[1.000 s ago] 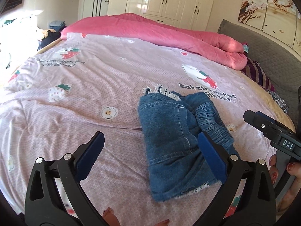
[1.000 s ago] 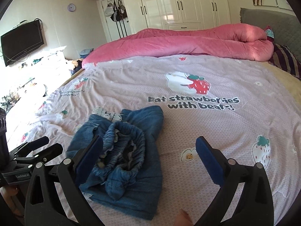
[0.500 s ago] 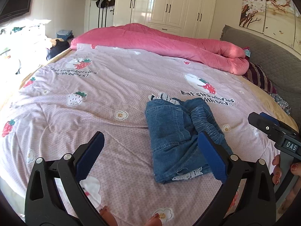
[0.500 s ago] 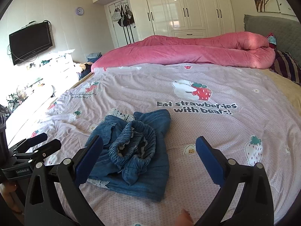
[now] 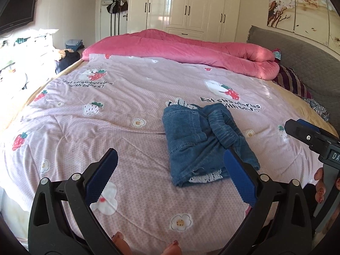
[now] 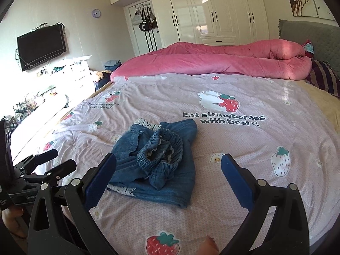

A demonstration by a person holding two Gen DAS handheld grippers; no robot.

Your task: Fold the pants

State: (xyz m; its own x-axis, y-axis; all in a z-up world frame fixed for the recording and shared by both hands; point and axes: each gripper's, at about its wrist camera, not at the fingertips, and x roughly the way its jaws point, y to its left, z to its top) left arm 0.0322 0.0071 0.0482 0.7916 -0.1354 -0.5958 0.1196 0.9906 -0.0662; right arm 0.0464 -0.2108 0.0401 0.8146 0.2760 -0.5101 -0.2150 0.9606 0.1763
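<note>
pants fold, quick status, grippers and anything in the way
Left gripper open, empty. Right gripper open, empty. Denim pants in a folded bundle on the bedspread, fingers apart from them. Nothing in the way.

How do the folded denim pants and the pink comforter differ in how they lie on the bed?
The denim pants are a small blue bundle in the middle of the sheet; the pink comforter is a long roll along the far edge. The pants show white lace trim; the comforter is plain. Neither is held.

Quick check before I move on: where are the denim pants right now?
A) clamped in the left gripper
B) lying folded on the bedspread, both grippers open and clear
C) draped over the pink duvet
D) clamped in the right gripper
B: the denim pants lie in a folded bundle on the bedspread, with the left gripper and right gripper both open and empty.
</note>
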